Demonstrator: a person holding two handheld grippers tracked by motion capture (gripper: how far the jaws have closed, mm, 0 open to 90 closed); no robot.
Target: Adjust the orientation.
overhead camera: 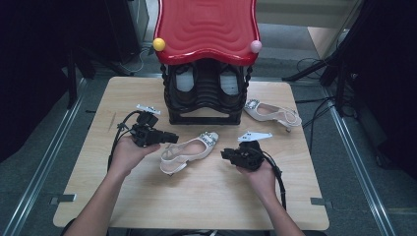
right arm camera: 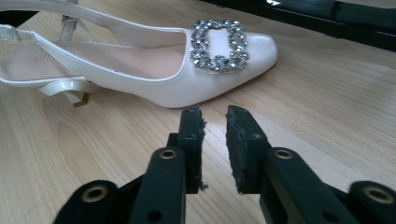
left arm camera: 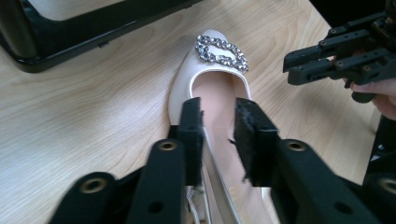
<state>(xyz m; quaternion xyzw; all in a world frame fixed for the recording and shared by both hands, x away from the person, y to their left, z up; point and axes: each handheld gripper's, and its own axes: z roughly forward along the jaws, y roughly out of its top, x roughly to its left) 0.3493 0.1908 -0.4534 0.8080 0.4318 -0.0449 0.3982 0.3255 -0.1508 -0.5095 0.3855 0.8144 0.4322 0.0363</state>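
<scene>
Left gripper hovers at the heel end of the shoe, jaws slightly apart over the side rim, gripping nothing. Right gripper sits just off the toe, jaws narrowly apart, empty, not touching. Shoe lies mid-table, toe toward the rack at the far edge. Second shoe near the right edge.

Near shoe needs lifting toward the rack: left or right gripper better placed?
Left, probably. The left gripper hangs right over the near shoe, jaws straddling its side rim with a gap, pads not pressing. The right gripper sits off the toe, nothing between its jaws. The rack is behind.
</scene>
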